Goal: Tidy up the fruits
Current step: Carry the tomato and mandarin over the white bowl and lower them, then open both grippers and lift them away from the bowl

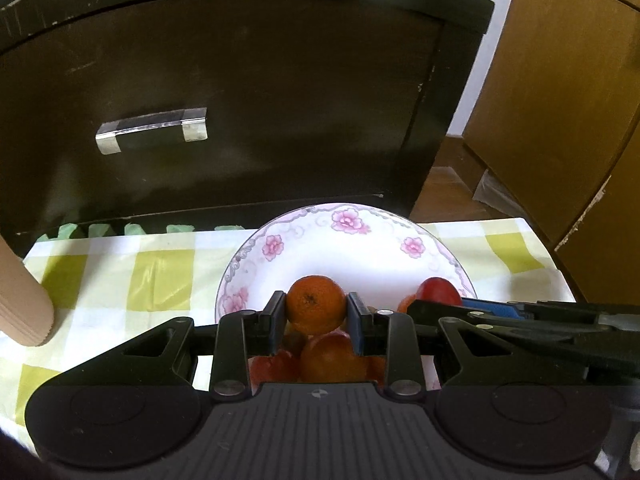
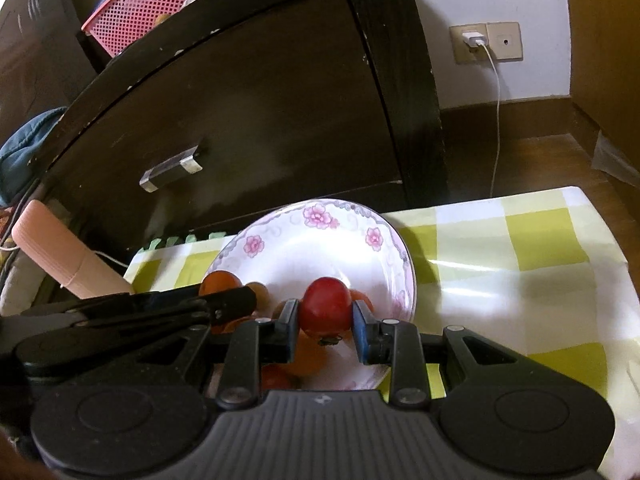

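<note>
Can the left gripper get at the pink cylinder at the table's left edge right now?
Probably not yet. The left gripper has its jaws shut on an orange over the floral plate, so it must release first. Otherwise the checked tablecloth toward the pink cylinder looks unobstructed.

**Both hand-held grippers clamped, angled downward side by side**

The left hand-held gripper point(image 1: 316, 312) points forward and down, its two fingers drawn in and pressing on an orange fruit point(image 1: 316, 309) from either side. The right hand-held gripper point(image 2: 325, 314) tilts down likewise, its fingers closed tight on a red fruit point(image 2: 326, 304). The two sit close together: each one's dark finger linkage reaches into the other's view from the side.
</note>
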The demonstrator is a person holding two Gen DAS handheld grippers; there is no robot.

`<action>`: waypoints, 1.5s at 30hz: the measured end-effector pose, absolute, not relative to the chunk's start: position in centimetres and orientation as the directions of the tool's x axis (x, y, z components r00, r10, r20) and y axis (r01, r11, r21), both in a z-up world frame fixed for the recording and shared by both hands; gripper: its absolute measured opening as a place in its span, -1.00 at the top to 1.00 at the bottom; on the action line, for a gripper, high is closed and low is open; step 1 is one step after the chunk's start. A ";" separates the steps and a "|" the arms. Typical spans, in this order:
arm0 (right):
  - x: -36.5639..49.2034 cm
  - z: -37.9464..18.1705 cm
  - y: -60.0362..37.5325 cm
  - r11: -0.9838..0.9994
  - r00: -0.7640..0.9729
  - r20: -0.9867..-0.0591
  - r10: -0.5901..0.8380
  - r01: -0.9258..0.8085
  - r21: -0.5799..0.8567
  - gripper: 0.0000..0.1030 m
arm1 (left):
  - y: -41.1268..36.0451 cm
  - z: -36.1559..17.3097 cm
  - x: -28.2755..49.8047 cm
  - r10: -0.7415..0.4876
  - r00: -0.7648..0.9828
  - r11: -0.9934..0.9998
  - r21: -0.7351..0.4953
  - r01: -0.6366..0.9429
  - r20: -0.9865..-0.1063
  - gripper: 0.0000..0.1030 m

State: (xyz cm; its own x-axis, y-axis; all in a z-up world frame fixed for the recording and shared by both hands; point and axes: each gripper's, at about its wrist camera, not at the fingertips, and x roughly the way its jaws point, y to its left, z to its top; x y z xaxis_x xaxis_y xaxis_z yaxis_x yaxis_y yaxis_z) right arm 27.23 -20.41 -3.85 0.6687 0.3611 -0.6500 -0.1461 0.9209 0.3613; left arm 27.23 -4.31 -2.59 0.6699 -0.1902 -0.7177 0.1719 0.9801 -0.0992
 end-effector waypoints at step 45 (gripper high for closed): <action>27.3 -3.2 -20.4 0.917 0.720 -0.597 0.355 -0.143 0.373 0.41 | -2.9 -2.4 27.2 -0.169 0.670 0.986 -0.120 0.119 -0.723 -0.27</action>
